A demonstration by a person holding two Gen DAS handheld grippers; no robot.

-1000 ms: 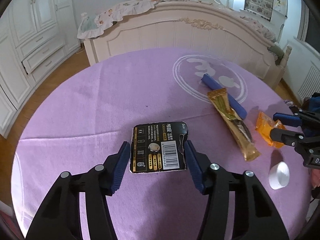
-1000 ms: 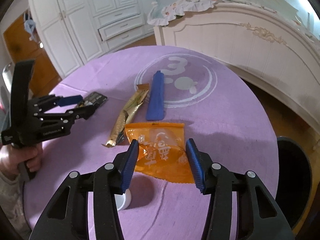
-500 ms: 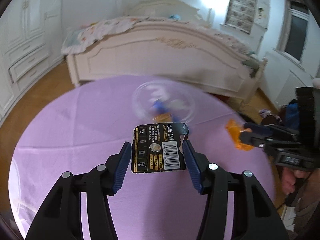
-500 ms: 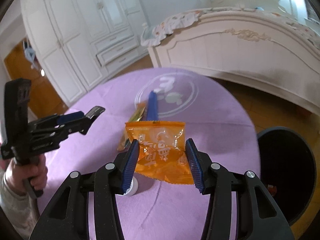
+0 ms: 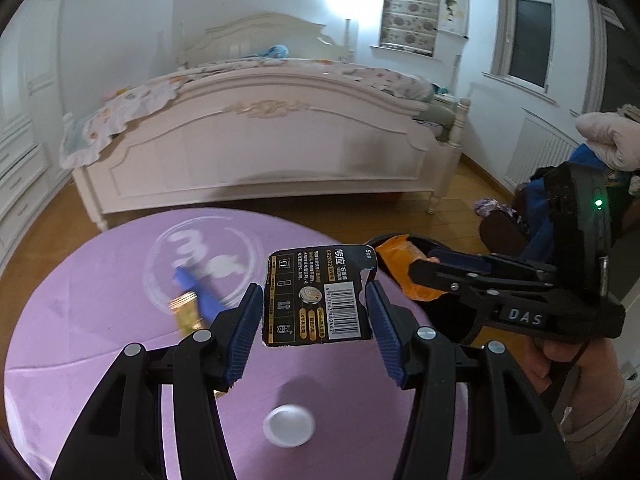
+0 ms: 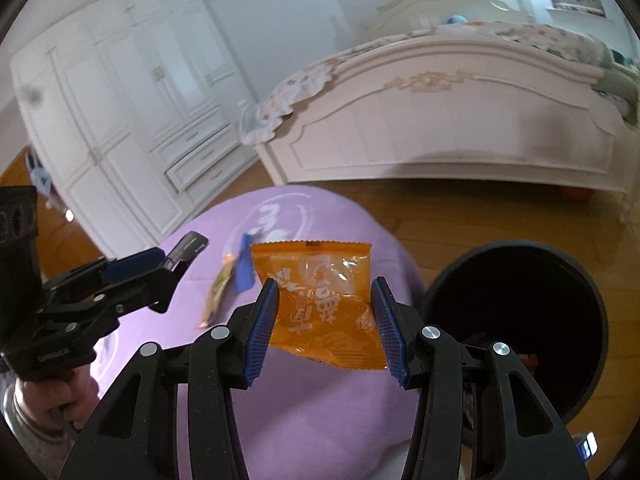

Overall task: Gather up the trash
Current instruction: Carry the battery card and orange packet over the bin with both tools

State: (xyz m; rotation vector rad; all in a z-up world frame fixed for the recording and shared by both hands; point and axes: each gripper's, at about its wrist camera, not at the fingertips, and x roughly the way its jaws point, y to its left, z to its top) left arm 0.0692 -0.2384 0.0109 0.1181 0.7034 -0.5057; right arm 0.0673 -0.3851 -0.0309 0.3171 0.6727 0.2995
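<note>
My left gripper (image 5: pixel 314 326) is shut on a black battery card (image 5: pixel 318 296) and holds it above the purple round table (image 5: pixel 80 320). My right gripper (image 6: pixel 326 322) is shut on an orange snack bag (image 6: pixel 320 300) and holds it up near the table's right edge, beside a black trash bin (image 6: pixel 520 320) on the floor. The orange bag also shows in the left wrist view (image 5: pixel 400 260). A gold wrapper (image 5: pixel 186 314) and a blue wrapper (image 5: pixel 200 292) lie on the table. A white cap (image 5: pixel 289 425) lies below the left gripper.
A white bed (image 5: pixel 260 148) stands beyond the table. White wardrobes (image 6: pixel 120 128) line the far left wall. Wooden floor (image 6: pixel 460 216) lies between table and bed. The bin stands just right of the table's edge.
Both grippers have lifted their items off the table and swung right. The bin has come closer in the right wrist view.
</note>
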